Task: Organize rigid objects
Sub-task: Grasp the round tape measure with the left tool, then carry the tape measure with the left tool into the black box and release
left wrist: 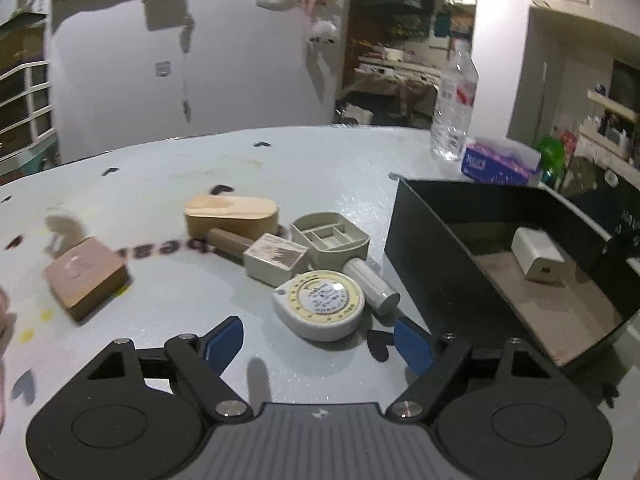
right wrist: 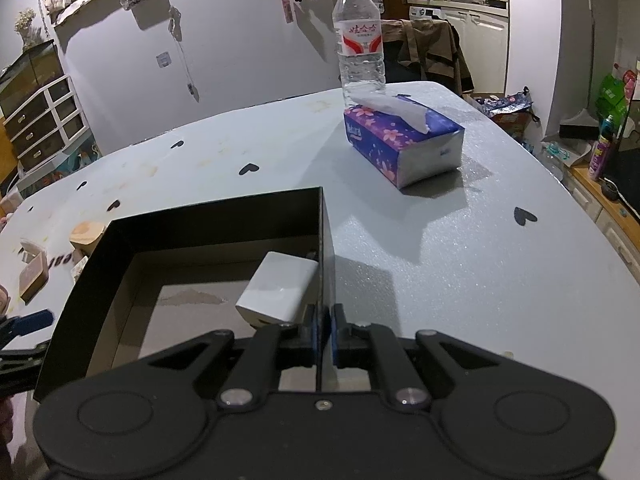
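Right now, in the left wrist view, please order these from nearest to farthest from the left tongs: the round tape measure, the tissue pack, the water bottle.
1. The round tape measure, just ahead of the open left tongs, on the table.
2. The tissue pack, far right, behind the black box.
3. The water bottle, standing just behind the tissue pack, at the table's far edge.

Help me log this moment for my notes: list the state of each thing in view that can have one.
left gripper: open, empty, just before the tape measure.
right gripper: shut on the black box wall.
black box: open-topped, holding one white charger.
white charger: inside the box.
tape measure: flat, on the table.
water bottle: upright, capped.
tissue pack: opened, a tissue sticking out.
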Tool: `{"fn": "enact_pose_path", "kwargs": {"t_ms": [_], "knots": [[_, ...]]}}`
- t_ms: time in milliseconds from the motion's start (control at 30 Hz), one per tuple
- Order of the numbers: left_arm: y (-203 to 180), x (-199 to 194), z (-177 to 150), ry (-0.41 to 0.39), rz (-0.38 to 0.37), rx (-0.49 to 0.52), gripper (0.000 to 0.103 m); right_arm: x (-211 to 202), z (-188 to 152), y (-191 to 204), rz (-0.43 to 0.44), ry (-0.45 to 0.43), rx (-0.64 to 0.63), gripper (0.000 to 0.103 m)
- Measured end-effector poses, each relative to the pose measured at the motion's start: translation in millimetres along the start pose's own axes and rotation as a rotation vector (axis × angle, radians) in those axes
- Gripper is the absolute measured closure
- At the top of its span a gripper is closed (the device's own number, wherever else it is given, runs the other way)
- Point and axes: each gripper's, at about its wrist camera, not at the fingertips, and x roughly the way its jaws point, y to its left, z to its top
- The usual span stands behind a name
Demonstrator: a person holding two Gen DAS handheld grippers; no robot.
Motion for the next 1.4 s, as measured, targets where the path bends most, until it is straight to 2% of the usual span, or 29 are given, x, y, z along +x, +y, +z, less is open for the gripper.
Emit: {"fn": "enact_pose_path", "kwargs": {"t_ms": [100, 300, 433, 733, 933, 1067, 1200, 1400], "knots": [[0, 17, 4, 0.028, 0.007, 0.023, 0.024, 0, 0, 0, -0.001, 0.001, 0.002, 0.096], [2, 32, 11, 0.025, 0.03, 0.04, 0.026, 0, 0, 0, -0.002, 0.002, 0.003, 0.096], [-2, 33, 12, 0.009, 0.013, 0.056, 0.042, 0, 0, 0, -0.002, 0.003, 0.006, 0.096], [2, 24, 9, 0.015, 0.037, 0.02, 0.042, 0, 0, 0, -0.002, 0.003, 0.005, 0.096], [3, -2, 7, -0.026, 0.021, -0.013, 0.042, 0, 0, 0, -0.001, 0.003, 0.002, 0.096], [-8, -31, 17, -0.075, -0.025, -0.015, 0.042, 0, 0, 1, -0.002, 0.003, 0.0, 0.096], [-26, -50, 32, -0.112, -0.109, 0.011, 0.042, 0, 0, 1, -0.001, 0.003, -0.001, 0.096], [-71, -47, 45, -0.086, -0.238, 0.076, 0.042, 0, 0, 1, -0.001, 0.004, 0.0, 0.096]]}}
